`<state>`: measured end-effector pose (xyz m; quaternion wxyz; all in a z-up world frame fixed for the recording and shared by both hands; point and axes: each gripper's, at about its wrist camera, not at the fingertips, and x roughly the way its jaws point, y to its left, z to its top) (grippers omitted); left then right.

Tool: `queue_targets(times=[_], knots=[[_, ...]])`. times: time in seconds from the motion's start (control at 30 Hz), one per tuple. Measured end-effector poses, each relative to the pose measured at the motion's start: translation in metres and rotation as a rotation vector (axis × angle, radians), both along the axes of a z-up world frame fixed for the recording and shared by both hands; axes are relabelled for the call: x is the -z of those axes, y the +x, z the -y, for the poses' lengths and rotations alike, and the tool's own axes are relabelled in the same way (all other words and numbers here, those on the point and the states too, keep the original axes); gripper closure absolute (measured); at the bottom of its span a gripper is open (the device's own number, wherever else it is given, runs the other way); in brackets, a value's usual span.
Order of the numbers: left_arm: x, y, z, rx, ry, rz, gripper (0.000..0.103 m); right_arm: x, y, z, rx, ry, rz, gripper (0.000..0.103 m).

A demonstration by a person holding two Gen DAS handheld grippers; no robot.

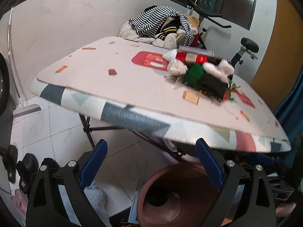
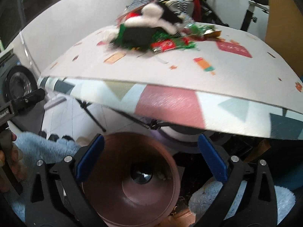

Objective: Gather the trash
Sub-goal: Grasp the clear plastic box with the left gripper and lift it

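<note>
Well, at the lower left of the left wrist view the left gripper [image 1: 151, 166] hangs wide open and empty, blue fingers [image 1: 93, 162] spread above a brown bin [image 1: 170, 198] on the floor under the table [image 1: 132, 117]. Up on the table, right of centre, sits the heap of trash [image 1: 200, 75], wrappers and fluffy bits. Further right, the right gripper [image 2: 151, 157] also gapes fully, holding nothing, over the same bin [image 2: 132, 189].
</note>
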<state>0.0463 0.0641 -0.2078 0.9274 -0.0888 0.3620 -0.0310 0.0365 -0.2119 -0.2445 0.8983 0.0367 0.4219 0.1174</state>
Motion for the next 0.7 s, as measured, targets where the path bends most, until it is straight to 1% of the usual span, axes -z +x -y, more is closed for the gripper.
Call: queue_targets(times=[0.13, 0.23, 0.4, 0.47, 0.53, 0.57, 0.63, 0.7], knots=[[-0.021, 0.020, -0.008, 0.007, -0.022, 0.024, 0.011, -0.009, 0.006, 0.013, 0.055, 0.042, 0.020, 0.006], [-0.034, 0.044, -0.013, 0.001, -0.046, 0.024, 0.011, -0.018, 0.013, 0.024, 0.092, 0.069, 0.039, 0.006], [-0.045, 0.093, -0.019, 0.000, -0.122, 0.008, 0.012, -0.030, 0.038, 0.048, 0.155, 0.175, 0.027, 0.006], [-0.044, 0.109, -0.016, 0.015, -0.133, -0.004, 0.017, -0.034, 0.049, 0.056, 0.184, 0.205, 0.023, 0.006], [-0.041, 0.129, -0.008, 0.040, -0.132, -0.026, 0.025, -0.038, 0.058, 0.061, 0.202, 0.226, 0.026, 0.006], [-0.039, 0.137, -0.005, 0.047, -0.133, -0.037, 0.026, -0.040, 0.064, 0.064, 0.211, 0.234, 0.025, 0.006], [-0.039, 0.153, 0.001, 0.065, -0.161, -0.051, 0.029, -0.042, 0.072, 0.067, 0.222, 0.237, 0.023, 0.006], [-0.041, 0.170, 0.007, 0.093, -0.211, -0.064, 0.029, -0.046, 0.079, 0.069, 0.220, 0.232, 0.027, 0.006]])
